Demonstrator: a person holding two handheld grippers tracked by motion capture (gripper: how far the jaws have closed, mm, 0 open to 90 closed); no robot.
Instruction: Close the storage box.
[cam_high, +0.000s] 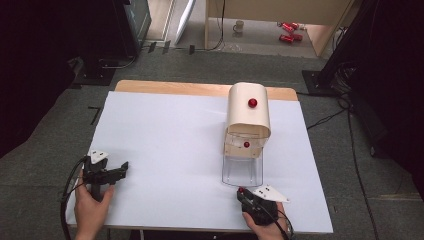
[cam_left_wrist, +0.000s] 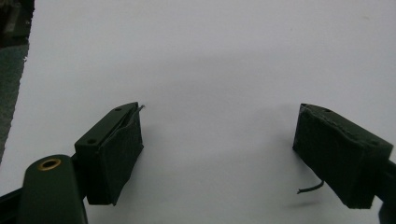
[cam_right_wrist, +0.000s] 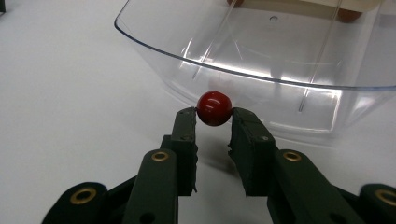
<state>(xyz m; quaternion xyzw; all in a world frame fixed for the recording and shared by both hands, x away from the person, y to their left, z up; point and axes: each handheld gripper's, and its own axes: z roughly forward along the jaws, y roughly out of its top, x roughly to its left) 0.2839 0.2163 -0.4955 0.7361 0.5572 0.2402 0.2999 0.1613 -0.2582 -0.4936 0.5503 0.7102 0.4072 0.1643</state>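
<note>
The red knob (cam_right_wrist: 214, 108) sits pinched between the tips of the right gripper (cam_right_wrist: 214, 116), whose 2 jaws press on it from either side. The knob is fixed to the front wall of a clear drawer (cam_right_wrist: 261, 70), which in the high view juts out toward the person from under a cream box (cam_high: 248, 112) with a curved top. The drawer (cam_high: 242, 170) looks pulled most of the way out, though its clear walls make the exact edge hard to read from above. A second red knob (cam_high: 252, 102) shows on the box's top, and another small red spot sits inside at the drawer's back.

The step in hand seems to be working the drawer by its knob, with the right gripper (cam_high: 243, 192) at the near edge of the white board (cam_high: 165, 150). The next move calls for a straight push or pull along the drawer's line, grip kept firm, since the round knob could slip out sideways.

The left gripper (cam_left_wrist: 217, 140) is spread wide over bare board, well apart from the box, holding nothing.
</note>
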